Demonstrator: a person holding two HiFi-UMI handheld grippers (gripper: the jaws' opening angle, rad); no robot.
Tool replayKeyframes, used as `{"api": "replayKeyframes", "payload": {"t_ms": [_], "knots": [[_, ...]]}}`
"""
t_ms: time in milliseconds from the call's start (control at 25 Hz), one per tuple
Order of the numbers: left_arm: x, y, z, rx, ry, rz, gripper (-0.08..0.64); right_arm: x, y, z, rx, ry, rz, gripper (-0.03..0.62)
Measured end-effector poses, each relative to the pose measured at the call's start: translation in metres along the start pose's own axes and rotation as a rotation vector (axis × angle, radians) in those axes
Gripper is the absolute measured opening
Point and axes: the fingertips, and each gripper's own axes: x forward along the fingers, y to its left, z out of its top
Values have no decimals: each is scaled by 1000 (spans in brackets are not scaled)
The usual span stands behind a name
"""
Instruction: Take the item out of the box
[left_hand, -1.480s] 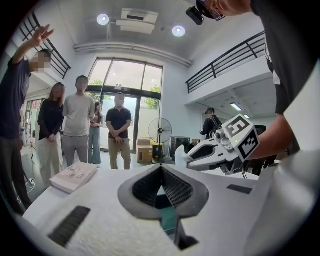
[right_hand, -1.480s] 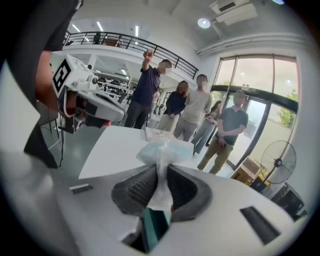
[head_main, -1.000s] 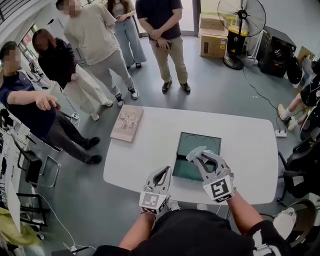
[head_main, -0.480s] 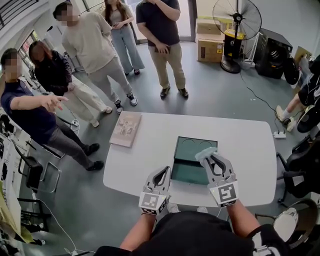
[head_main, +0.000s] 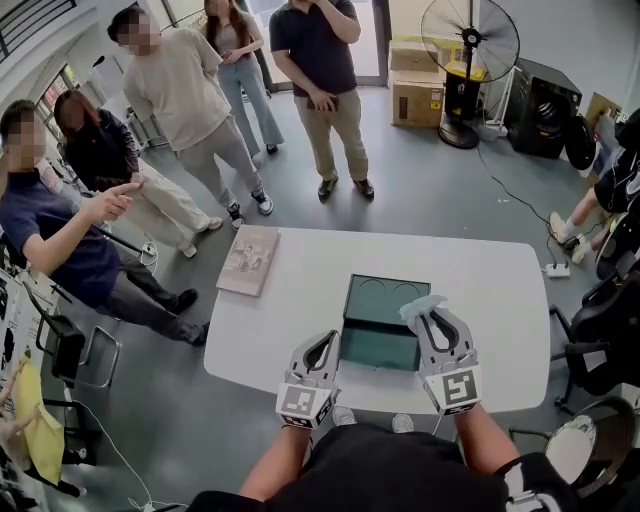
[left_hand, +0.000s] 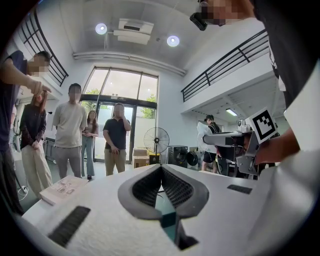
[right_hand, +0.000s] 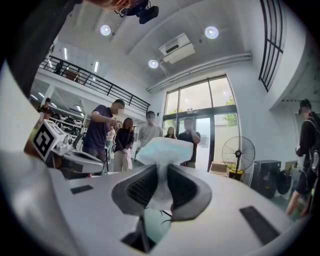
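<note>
Right tool (head_main: 426, 314) clamps the blue packet (head_main: 422, 303) at its tips over a corner of the box (head_main: 372, 318).

Left gripper (head_main: 329, 337) jaws together, right gripper (head_main: 428, 313) jaws clamped

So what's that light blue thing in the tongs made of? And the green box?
Light blue packet: probably thin soft plastic film or fabric; it crumples where the right tongs pinch it. Green box: likely cardboard, matte, flat straight walls.
</note>
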Motion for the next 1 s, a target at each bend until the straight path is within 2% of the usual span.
{"api": "replayKeyframes", "payload": {"t_ms": [1000], "knots": [[2,-9,11,16,-19,4,11,-9,-5,6,0,-28,-6,67]]}}
